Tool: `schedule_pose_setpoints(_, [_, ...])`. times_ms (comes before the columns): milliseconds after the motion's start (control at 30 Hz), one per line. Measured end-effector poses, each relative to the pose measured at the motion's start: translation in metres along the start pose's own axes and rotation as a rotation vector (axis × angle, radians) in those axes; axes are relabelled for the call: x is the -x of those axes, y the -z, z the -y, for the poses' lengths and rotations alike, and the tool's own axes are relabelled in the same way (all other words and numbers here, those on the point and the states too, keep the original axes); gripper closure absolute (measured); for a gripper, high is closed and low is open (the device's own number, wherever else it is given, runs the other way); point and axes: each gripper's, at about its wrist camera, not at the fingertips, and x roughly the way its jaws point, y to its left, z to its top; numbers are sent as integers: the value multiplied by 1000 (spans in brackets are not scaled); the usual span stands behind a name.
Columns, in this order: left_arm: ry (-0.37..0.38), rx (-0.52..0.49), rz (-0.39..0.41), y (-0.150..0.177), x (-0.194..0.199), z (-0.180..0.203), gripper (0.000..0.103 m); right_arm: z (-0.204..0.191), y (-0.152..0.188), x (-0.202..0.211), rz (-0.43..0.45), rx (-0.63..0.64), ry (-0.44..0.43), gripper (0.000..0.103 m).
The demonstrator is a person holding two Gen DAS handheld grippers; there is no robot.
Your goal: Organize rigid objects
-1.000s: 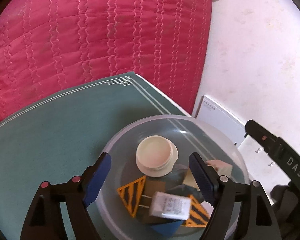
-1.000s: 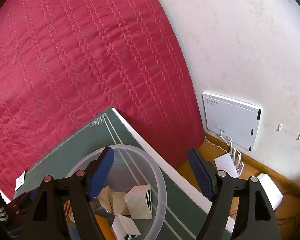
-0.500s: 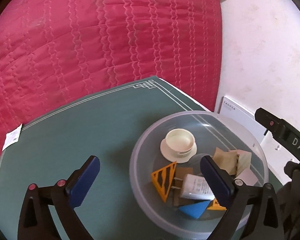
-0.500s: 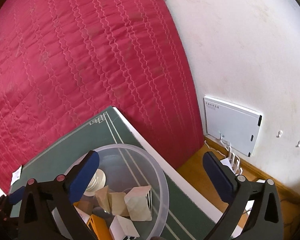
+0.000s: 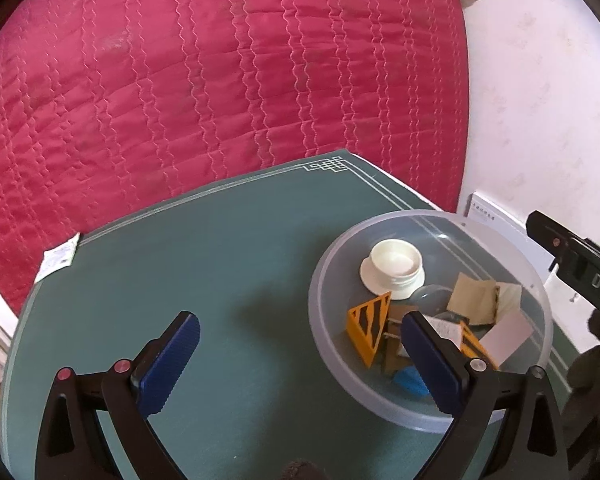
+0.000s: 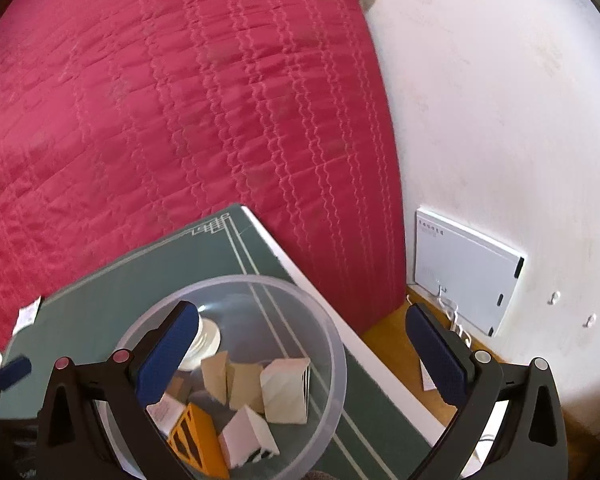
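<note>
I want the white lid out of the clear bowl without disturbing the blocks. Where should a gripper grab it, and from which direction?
Grip the white lid by its raised round collar, coming straight down from above. It lies flat with the opening up inside the clear bowl, so the bowl's wall blocks a sideways approach, and its thin flat flange probably offers little to pinch.

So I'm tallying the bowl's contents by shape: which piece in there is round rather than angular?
The white round cap, lying open side up at the far side of the clear bowl. The orange wedge and other pieces around it are flat-faced and angular.
</note>
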Motion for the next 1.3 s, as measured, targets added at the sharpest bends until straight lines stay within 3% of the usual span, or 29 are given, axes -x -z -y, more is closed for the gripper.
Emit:
schedule_pose_setpoints(333, [-39, -25, 28, 8, 13, 5, 1, 0, 13, 20, -69, 120, -88, 0])
schedule_pose_setpoints(533, [-71, -41, 50, 10, 22, 10, 1, -1, 23, 31, -134, 178, -187, 0])
schedule_pose_setpoints(1300, [-127, -133, 132, 11, 50, 31, 1, -22, 31, 62, -60, 357, -132, 0])
